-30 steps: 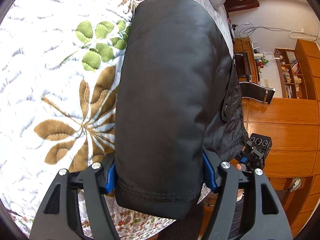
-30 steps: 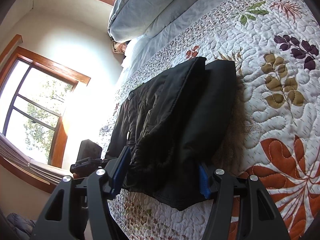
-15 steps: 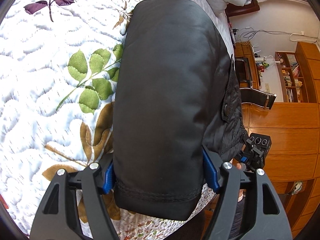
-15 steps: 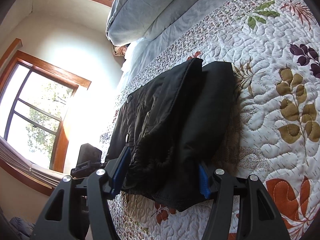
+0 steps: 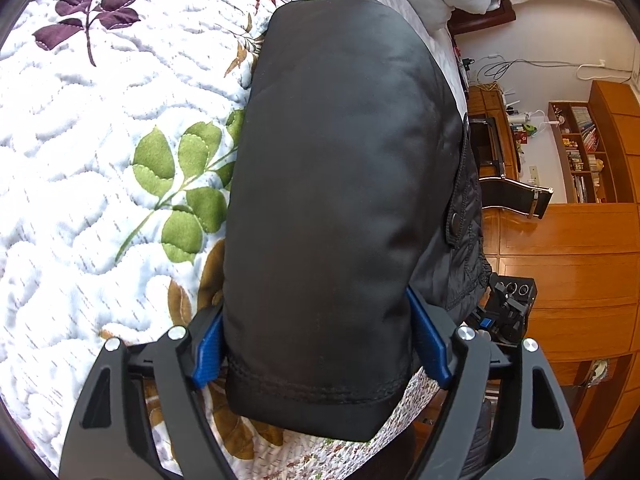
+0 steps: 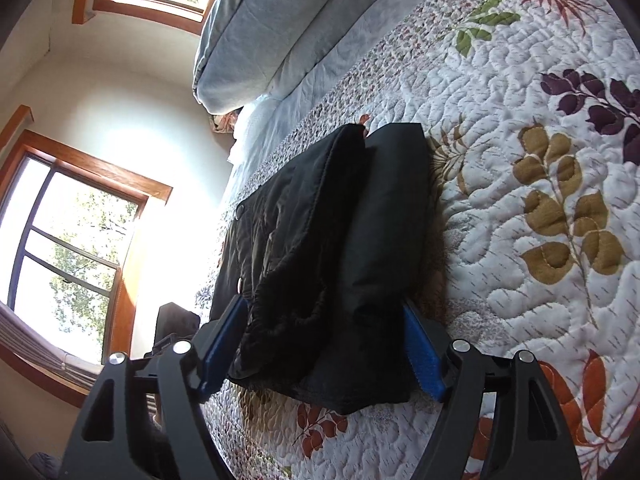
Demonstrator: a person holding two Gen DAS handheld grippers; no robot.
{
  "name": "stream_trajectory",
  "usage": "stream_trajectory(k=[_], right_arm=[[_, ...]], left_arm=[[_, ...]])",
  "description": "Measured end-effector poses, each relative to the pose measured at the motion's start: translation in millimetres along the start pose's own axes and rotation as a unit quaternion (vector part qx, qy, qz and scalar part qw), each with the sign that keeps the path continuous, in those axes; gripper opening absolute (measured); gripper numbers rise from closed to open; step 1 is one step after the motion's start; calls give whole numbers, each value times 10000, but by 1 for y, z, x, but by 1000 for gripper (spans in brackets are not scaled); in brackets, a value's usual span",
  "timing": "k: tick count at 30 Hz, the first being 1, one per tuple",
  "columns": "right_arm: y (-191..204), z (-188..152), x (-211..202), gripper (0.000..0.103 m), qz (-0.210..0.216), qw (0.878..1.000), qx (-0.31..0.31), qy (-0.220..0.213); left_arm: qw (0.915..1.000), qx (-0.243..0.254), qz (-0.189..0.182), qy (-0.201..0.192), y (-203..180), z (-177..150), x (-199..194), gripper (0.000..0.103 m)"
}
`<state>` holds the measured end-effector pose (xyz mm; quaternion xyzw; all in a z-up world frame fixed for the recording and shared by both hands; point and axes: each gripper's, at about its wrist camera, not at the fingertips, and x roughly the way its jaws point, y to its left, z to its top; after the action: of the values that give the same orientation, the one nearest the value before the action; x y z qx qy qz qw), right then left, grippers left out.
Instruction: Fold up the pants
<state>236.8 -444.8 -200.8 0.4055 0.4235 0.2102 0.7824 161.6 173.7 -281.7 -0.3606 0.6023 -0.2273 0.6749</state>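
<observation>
The black pants [image 5: 332, 184] lie on the floral quilt [image 5: 80, 184] near the bed's edge, already doubled into a thick, compact bundle; the hemmed end [image 5: 316, 392] faces my left camera, and from the right wrist I see the layered side of the same pants [image 6: 332, 248], a puffier quilted layer with snaps stacked against a smoother one. My left gripper [image 5: 320, 344] has its blue pads set wide apart, one on each side of the bundle's end, and my right gripper [image 6: 320, 348] straddles its end the same way. Both look closed onto the bulk of the cloth, though I can't be sure from these angles how firmly the pads bite, since the fabric hides the contact.

I judge this to be the late part of the fold: the bundle is held at two points, either being squared up or carried to its resting spot. The next move calls for keeping both ends level so the layers don't slip apart, setting it flat on the quilt, then opening both sets of fingers cleanly. Pillows [image 6: 272, 20] sit well beyond, at the head of the bed.
</observation>
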Motion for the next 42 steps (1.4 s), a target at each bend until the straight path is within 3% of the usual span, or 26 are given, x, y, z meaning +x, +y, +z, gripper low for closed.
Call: stream_trajectory(k=[3, 6, 10, 12, 14, 17, 18, 19, 33, 36, 42], right_arm=[[11, -4, -24, 76, 269, 9991, -172, -295], [33, -3, -18, 76, 376, 9982, -456, -101], [48, 1, 7, 76, -50, 9974, -710, 114], [46, 4, 14, 73, -65, 9978, -655, 106], [44, 5, 19, 65, -168, 9977, -649, 136], [42, 3, 22, 39, -509, 9951, -817, 243], [42, 1, 25, 23, -616, 9937, -878, 313], [40, -1, 25, 18, -599, 9934, -900, 374], [33, -13, -6, 16, -414, 9952, -884, 15], [28, -11, -7, 13, -554, 9944, -898, 51], [18, -14, -7, 13, -416, 9970, -644, 61]], left_arm=[[9999, -110, -14, -69, 5, -6, -9, 80], [9996, -142, 70, -218, 4, -12, -18, 82], [9991, -110, 217, -348, -2, -17, -22, 85], [9990, -178, 208, -364, -2, -19, -22, 85], [9988, -227, 207, -374, -3, -19, -22, 85], [9989, -191, 224, -358, -6, -21, -19, 86], [9990, -174, 231, -353, -7, -21, -18, 86], [9990, -159, 233, -340, -9, -20, -15, 86], [9986, 45, 458, -245, -35, -15, 7, 90], [9986, 31, 455, -273, -33, -15, 9, 90], [9981, 92, 516, -311, -37, -16, 14, 91]])
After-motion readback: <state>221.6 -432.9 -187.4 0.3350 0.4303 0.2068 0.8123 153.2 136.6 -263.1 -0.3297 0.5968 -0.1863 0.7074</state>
